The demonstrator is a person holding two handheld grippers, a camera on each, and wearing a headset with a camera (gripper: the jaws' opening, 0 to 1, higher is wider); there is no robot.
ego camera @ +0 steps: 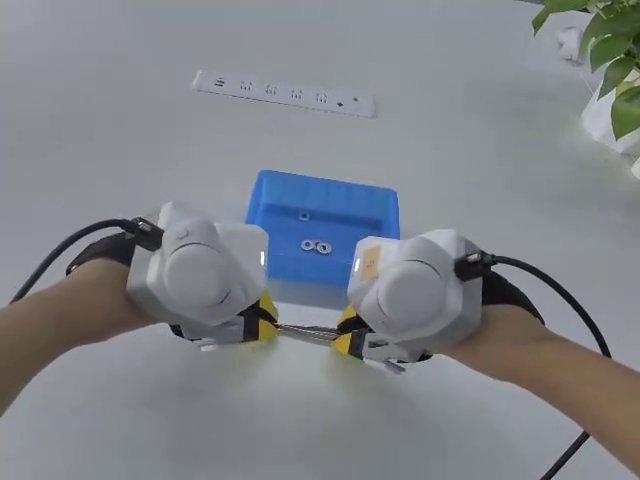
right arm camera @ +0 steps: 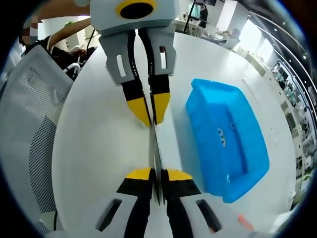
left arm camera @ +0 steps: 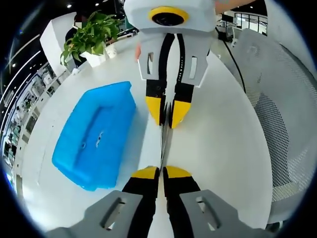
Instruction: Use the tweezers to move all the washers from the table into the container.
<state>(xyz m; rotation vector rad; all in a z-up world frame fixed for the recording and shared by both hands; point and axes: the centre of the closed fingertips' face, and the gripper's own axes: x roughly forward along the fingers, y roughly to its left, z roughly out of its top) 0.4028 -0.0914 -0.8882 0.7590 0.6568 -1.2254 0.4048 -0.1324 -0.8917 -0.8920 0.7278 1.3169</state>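
A blue container (ego camera: 322, 187) stands on the white table just beyond both grippers, with three small washers (ego camera: 316, 245) lying inside it. Thin metal tweezers (ego camera: 305, 331) span the gap between the two grippers, which face each other tip to tip. My left gripper (ego camera: 266, 325) is shut on one end of the tweezers (left arm camera: 163, 141) and my right gripper (ego camera: 345, 340) is shut on the other end (right arm camera: 154, 148). The left gripper view has the container (left arm camera: 116, 99) to its left; the right gripper view has it (right arm camera: 208, 91) to its right, with washers (right arm camera: 221, 136) inside.
A white power strip (ego camera: 285, 92) lies at the far side of the table. A potted plant (ego camera: 610, 60) stands at the far right corner. A mesh chair (left arm camera: 282, 119) stands beside the table on the person's side.
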